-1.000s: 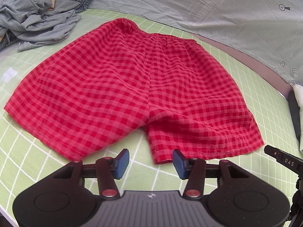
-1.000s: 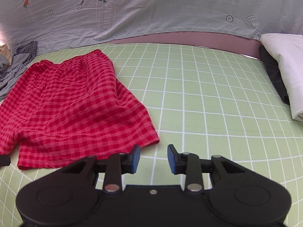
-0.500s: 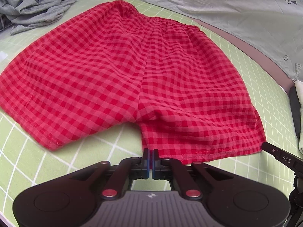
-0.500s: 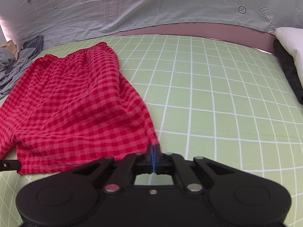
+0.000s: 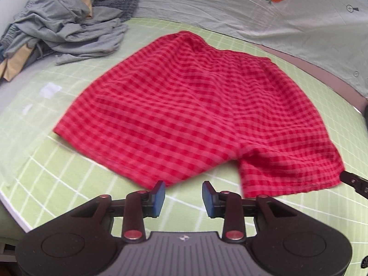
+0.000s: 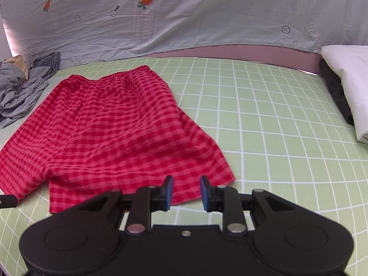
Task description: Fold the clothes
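Note:
Red checked shorts [image 5: 197, 115] lie spread flat on the green grid mat [image 5: 69, 165], waistband at the far side, leg hems toward me. My left gripper [image 5: 183, 198] is open and empty, just in front of the gap between the two leg hems. My right gripper [image 6: 185, 192] is open and empty, its fingertips over the near hem of the right leg of the shorts [image 6: 110, 133]. The tip of the right gripper shows at the right edge of the left wrist view [image 5: 354, 180].
A heap of grey and tan clothes [image 5: 59, 30] lies at the far left. A folded white and black stack [image 6: 345, 85] lies at the right edge. A pale sheet with carrot prints [image 6: 184, 16] hangs behind the mat. The mat's near left edge [image 5: 13, 209] is close to the left gripper.
Both grippers were shut at the shorts' hem half a second ago and have now opened. The left gripper has shifted left, so the shorts sit further right in its view.

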Motion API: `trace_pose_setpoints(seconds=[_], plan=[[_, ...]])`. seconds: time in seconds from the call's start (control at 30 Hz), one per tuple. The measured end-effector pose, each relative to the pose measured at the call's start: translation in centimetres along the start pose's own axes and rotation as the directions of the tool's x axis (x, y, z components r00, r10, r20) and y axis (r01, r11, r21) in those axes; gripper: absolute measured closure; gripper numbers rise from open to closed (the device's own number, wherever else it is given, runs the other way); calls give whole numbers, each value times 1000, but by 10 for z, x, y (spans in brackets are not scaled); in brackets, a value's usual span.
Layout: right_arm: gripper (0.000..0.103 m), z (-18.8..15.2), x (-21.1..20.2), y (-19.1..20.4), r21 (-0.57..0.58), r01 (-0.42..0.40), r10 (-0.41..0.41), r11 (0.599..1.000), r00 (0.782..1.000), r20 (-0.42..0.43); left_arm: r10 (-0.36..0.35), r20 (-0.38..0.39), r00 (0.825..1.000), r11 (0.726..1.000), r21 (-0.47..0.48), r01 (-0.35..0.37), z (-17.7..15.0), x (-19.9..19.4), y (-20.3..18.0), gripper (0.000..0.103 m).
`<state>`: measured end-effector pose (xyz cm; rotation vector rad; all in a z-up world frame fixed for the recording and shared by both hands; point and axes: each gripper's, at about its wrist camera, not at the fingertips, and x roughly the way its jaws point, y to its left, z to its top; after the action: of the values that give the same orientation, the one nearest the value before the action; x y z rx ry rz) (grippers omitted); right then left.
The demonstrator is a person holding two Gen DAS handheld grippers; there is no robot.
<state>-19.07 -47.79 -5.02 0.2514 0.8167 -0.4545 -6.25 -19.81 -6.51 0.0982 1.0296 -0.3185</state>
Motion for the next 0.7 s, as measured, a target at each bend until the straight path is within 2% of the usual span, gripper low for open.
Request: trace_pose_setpoints(seconds=[0.13, 0.43, 0.6, 0.7], plan=[[79, -6, -5, 43, -35, -18, 18, 999, 1000, 2, 12, -10, 1000, 999, 33, -12, 14, 9, 37, 56], [79, -13, 5, 150, -15, -38, 38, 999, 999, -36, 11, -38, 999, 993, 121, -7, 47, 33, 117, 56], [80, -25, 18, 196, 30, 14, -12, 999, 999, -52, 12, -53, 999, 985, 170, -3, 66, 47, 161, 56], [80, -29, 24, 214, 64, 52, -49, 997, 997, -54, -9, -61, 998, 972, 234, 23, 76, 56, 166, 56]])
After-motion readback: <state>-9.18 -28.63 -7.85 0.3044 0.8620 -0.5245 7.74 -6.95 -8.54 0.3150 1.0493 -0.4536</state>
